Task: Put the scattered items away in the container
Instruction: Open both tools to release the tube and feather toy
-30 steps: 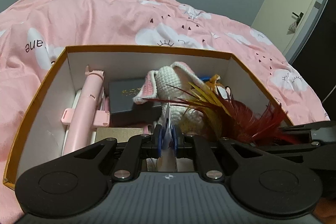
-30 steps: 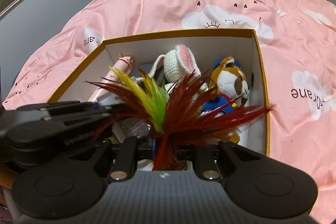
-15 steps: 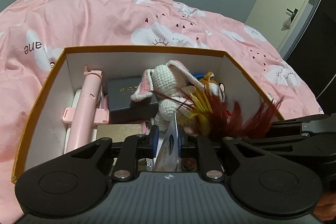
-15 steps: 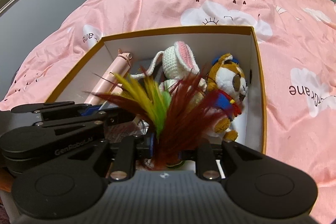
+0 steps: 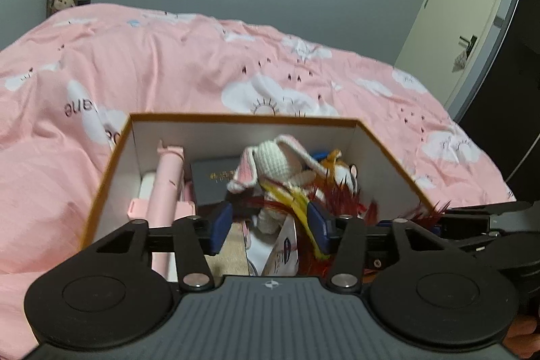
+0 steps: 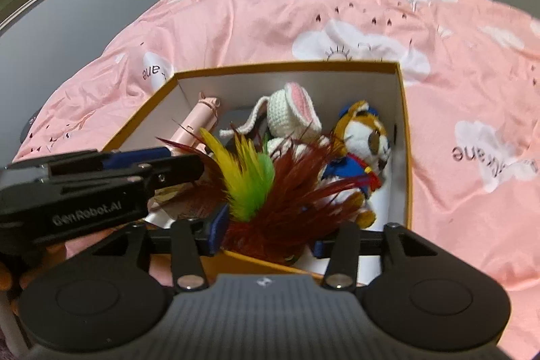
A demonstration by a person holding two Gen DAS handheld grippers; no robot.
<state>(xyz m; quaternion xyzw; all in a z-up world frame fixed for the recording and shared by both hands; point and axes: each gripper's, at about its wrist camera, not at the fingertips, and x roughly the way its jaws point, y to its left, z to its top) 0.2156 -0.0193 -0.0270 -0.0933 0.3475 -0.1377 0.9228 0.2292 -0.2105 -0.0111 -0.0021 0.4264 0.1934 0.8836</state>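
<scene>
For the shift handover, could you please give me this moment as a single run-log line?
left gripper: open, jaws just opened, white packet released | right gripper: open, jaws just opened, feather toy released | both items in box

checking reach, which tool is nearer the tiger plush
Right. The right tool sits just in front of the tiger; the left tool is across the box, by the pink stick.
</scene>
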